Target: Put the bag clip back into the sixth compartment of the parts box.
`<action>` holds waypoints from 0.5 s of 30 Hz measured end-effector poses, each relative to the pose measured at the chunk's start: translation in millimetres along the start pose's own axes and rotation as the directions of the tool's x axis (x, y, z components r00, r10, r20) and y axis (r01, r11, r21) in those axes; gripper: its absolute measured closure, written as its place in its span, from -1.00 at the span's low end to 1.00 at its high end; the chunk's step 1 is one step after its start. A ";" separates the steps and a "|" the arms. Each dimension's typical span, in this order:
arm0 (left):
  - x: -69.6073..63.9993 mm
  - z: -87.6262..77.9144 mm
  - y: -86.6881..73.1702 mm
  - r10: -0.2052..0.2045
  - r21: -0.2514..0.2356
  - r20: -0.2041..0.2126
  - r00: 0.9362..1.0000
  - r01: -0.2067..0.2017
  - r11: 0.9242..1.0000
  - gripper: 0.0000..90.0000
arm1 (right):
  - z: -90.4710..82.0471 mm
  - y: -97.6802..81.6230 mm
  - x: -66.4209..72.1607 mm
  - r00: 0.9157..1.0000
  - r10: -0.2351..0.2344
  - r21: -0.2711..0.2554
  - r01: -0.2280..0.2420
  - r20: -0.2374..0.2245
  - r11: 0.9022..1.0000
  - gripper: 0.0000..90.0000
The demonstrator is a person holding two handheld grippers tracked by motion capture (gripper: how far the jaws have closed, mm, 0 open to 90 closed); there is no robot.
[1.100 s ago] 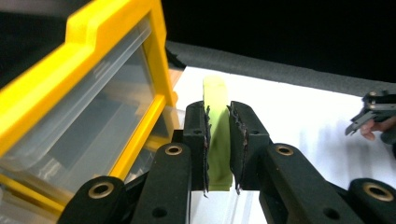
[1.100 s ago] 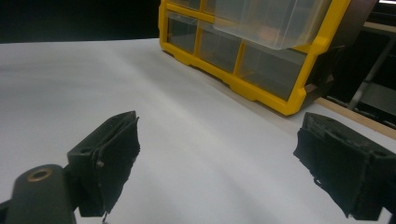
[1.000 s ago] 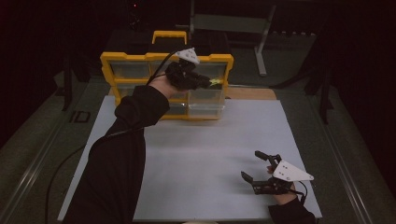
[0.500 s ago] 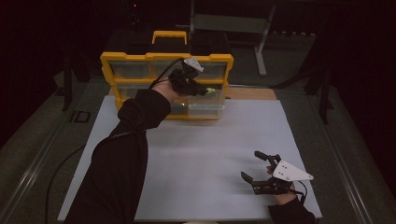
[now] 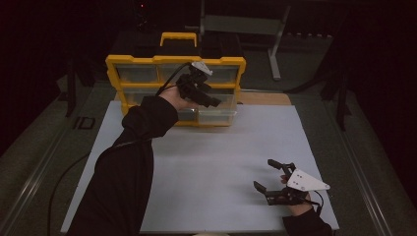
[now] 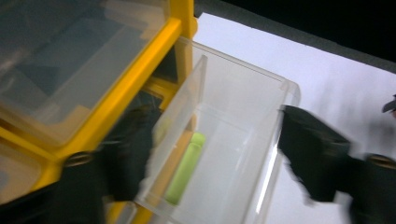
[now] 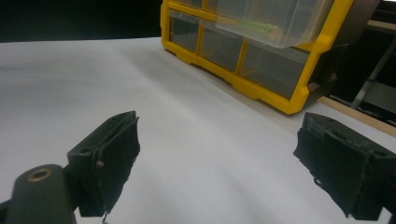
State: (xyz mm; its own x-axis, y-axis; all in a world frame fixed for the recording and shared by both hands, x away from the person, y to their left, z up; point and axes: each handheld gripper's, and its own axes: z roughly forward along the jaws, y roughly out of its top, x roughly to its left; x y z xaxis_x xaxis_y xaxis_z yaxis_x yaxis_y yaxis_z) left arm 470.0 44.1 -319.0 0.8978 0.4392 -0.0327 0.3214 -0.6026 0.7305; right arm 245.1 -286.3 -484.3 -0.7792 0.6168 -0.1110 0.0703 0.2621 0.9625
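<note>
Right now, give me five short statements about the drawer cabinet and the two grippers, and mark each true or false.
1. The clear drawer is pulled partly out of the yellow cabinet. True.
2. A green object lies inside that drawer. True.
3. The right gripper grips the green object. False: it is open above the white sheet, far from the cabinet.
4. The left gripper is at the cabinet's front. True.
5. The cabinet's handle is red. False: it is yellow.
</note>
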 end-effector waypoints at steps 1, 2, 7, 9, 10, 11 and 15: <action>-1.2 -1.1 -0.7 -0.011 -0.008 0.012 1.000 0.011 1.000 -0.68 | 0.0 0.0 0.0 1.000 0.000 0.000 0.000 0.001 1.000 -0.71; -2.1 -3.2 -2.4 0.003 -0.007 0.050 0.999 -0.003 1.000 -0.80 | 0.1 0.0 -0.1 1.000 0.001 0.000 -0.001 0.001 1.000 -0.71; -7.2 -12.8 -7.9 0.004 -0.040 0.040 0.999 -0.003 0.999 -1.00 | 0.0 0.7 0.4 1.000 -0.003 -0.001 0.003 0.002 1.000 -0.71; -8.1 -14.3 -9.1 -0.002 -0.045 0.039 0.999 0.003 0.999 -1.00 | 0.0 0.8 0.4 1.000 -0.003 -0.001 0.003 0.002 1.000 -0.71; -10.1 -18.5 -11.1 0.000 -0.051 0.037 0.999 0.002 0.999 -1.00 | 0.1 0.8 0.5 1.000 -0.002 -0.001 0.002 0.002 1.000 -0.71; -10.8 -20.5 -12.4 0.003 -0.056 0.043 0.999 -0.001 0.998 -1.00 | 0.2 0.9 0.6 1.000 -0.002 0.000 0.002 0.002 1.000 -0.71; -14.0 -26.4 -16.5 0.008 -0.060 0.036 0.999 -0.005 0.998 -1.00 | 0.1 1.2 0.9 1.000 -0.003 0.000 0.003 0.002 1.000 -0.71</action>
State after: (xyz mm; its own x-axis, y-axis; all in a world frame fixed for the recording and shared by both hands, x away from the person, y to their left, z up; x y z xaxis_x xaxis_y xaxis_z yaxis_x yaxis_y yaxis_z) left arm 444.1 65.5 -312.6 0.9106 0.4099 -0.0519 0.2977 -0.5636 0.7705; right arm 244.5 -285.4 -483.3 -0.7779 0.6178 -0.1147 0.0677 0.2640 0.9622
